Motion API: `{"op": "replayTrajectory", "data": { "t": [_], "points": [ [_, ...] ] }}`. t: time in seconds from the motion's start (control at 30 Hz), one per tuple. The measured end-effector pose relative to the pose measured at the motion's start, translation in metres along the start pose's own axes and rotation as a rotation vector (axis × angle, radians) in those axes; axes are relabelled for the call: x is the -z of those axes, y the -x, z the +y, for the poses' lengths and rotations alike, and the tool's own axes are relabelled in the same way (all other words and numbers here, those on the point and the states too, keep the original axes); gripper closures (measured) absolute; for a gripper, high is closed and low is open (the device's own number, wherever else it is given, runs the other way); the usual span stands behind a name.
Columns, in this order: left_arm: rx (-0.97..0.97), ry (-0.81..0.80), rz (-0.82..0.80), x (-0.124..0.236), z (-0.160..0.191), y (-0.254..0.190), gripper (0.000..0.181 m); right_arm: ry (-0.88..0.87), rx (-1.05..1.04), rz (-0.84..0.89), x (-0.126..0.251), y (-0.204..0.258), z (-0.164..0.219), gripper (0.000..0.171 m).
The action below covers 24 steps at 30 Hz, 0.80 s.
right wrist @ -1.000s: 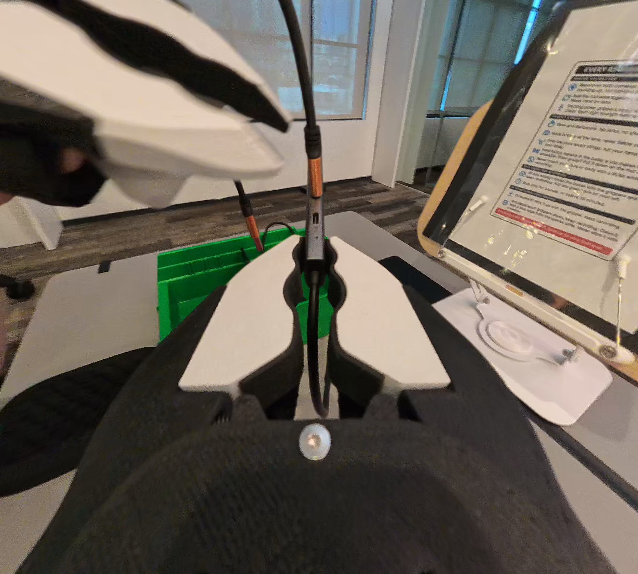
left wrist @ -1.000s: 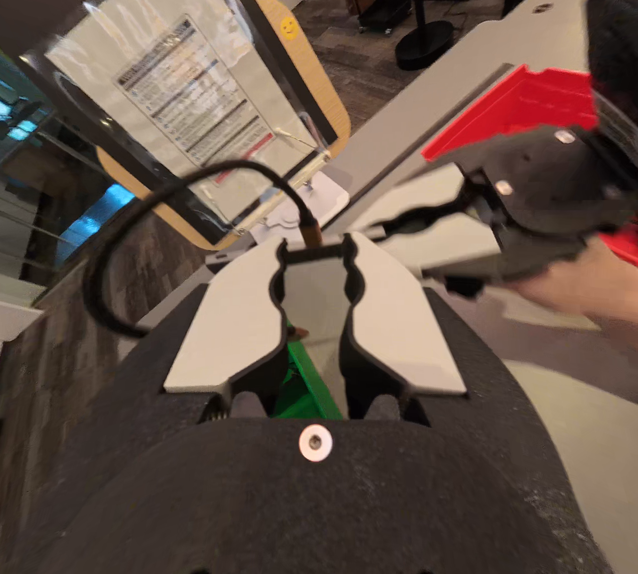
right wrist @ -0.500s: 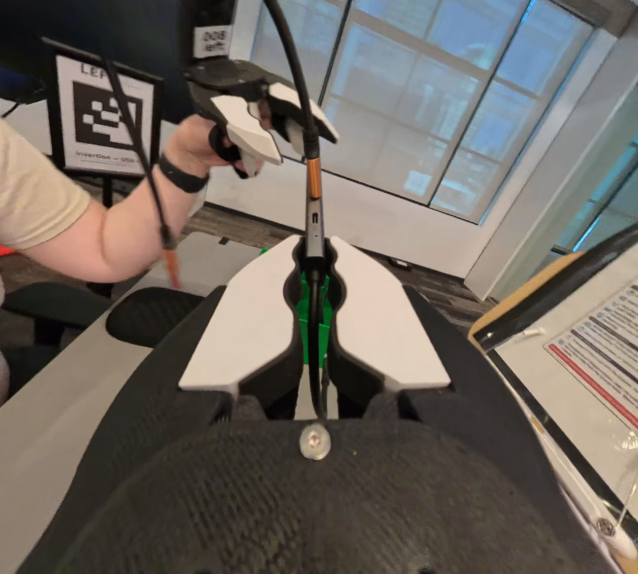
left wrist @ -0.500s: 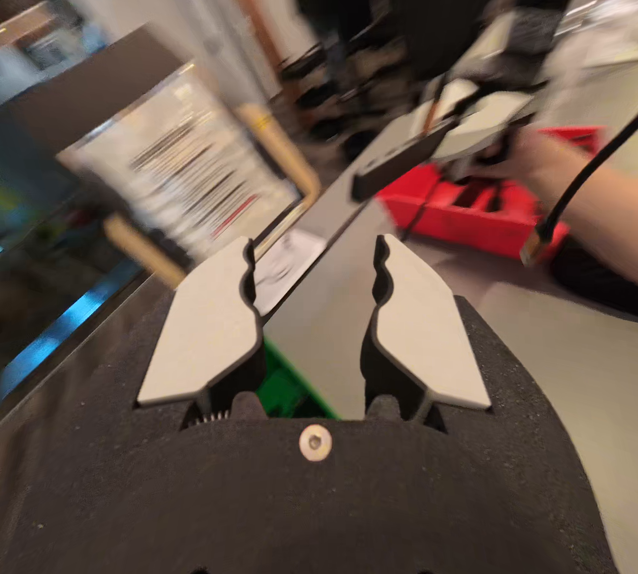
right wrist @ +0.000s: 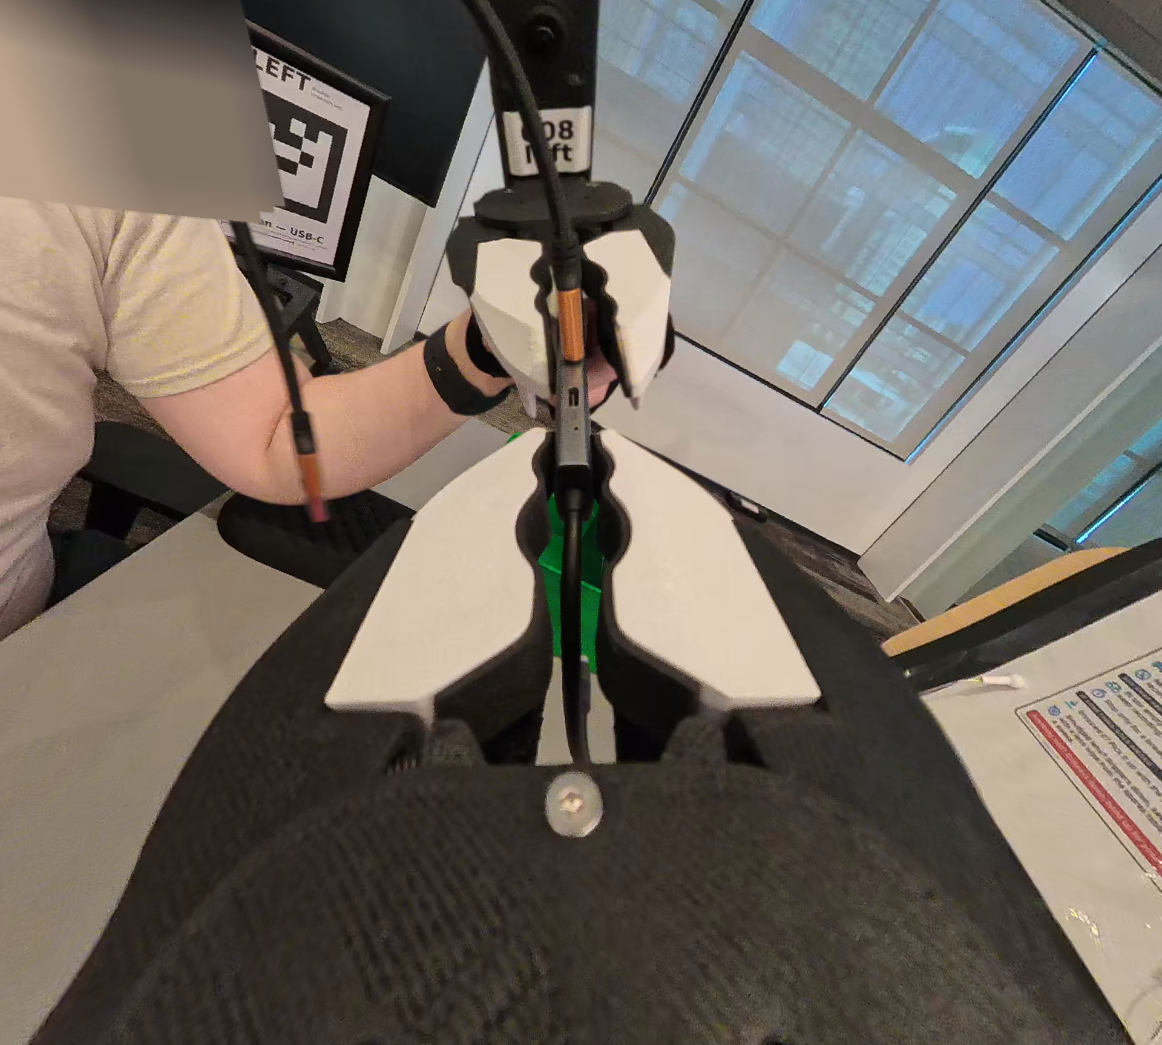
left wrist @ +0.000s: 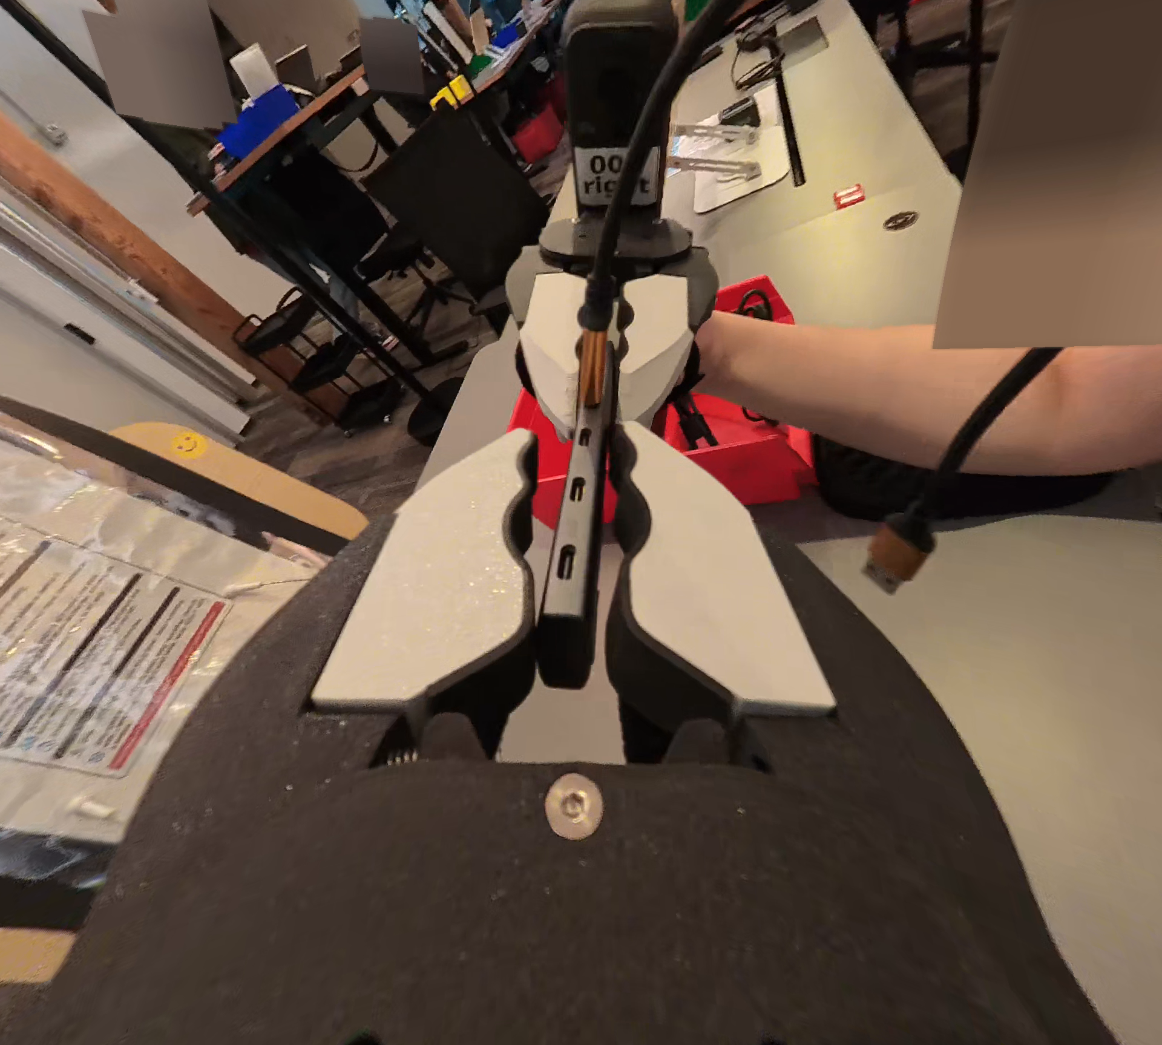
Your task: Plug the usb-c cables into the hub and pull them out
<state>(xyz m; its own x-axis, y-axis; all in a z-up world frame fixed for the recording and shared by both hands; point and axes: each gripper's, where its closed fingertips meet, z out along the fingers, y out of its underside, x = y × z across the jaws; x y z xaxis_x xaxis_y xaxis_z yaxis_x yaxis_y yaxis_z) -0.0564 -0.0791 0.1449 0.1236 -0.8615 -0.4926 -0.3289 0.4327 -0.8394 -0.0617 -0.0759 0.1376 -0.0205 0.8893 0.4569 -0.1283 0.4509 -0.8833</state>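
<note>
Where half a second ago far apart, left tongs (left wrist: 572, 518) spread around hub (left wrist: 575, 518); right tongs (right wrist: 571, 449) pinching it.

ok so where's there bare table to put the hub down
The table right of the left tool is bare, bordered by the dangling plug and the forearm behind it. It is crowded elsewhere: the red bin holds cables, and the sign fills the left tool's other side.
</note>
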Motion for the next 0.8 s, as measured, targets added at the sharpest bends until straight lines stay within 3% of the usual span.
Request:
{"op": "replayTrajectory", "data": {
  "t": [0.03,0.2,0.37,0.47,0.53,0.63,0.73,0.8],
  "points": [
    [0.014,-0.013,0.021,0.000,0.002,-0.002,0.164,-0.002,0.007,-0.004,-0.001,0.000,0.002,0.160],
    [0.000,-0.065,0.047,0.001,0.017,-0.008,0.167,-0.007,0.048,-0.030,-0.004,0.002,0.013,0.160],
    [-0.088,0.055,-0.009,-0.001,0.040,-0.001,0.167,0.005,0.067,-0.018,-0.005,-0.003,0.026,0.160],
    [-0.158,0.110,-0.141,0.001,0.046,0.018,0.167,0.044,0.100,0.155,-0.004,-0.029,0.030,0.151],
    [-0.217,0.163,-0.301,0.010,0.051,0.041,0.167,0.107,0.101,0.361,0.007,-0.057,0.027,0.124],
    [-0.315,0.272,-0.477,0.024,0.061,0.065,0.167,0.233,0.087,0.564,0.019,-0.075,0.015,0.126],
    [-0.410,0.275,-0.584,0.029,0.057,0.074,0.167,0.290,0.020,0.654,0.005,-0.075,0.009,0.131],
    [-0.435,0.240,-0.616,0.029,0.050,0.074,0.167,0.347,-0.058,0.626,-0.009,-0.069,0.021,0.133]
  ]
}}
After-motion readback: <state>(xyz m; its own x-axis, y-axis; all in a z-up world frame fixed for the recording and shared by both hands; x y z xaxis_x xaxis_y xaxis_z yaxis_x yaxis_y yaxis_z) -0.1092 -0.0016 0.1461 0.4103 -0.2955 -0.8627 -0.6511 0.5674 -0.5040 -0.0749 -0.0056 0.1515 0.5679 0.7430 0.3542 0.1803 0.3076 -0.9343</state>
